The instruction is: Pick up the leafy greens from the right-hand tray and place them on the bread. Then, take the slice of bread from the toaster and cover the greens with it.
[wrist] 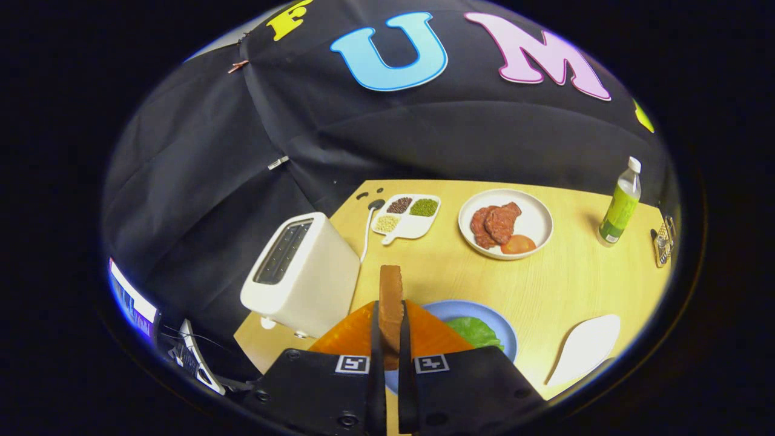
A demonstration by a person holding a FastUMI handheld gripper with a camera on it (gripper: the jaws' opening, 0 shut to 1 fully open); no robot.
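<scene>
Gripper clamped on a slice of bread, held edge-on above the blue plate.

The gripper [390,330] at the bottom centre of the frame has its two fingers drawn nearly together, both pressing on the flat faces of a slice of bread [390,297] that stands upright between them, its brown crust edge facing the camera. Just beyond the fingers, lower centre, sits a blue plate [493,321] with the leafy greens [478,330] lying on it. The white toaster [303,272] stands at left centre on the wooden table [575,284]. Farther back, upper centre, are a divided dish of grains [407,217] and a white plate [533,221] with meat slices [493,224] and a tomato slice [518,244]. A green bottle [620,209] stands at right; an empty white tray [584,348] lies at lower right.
</scene>
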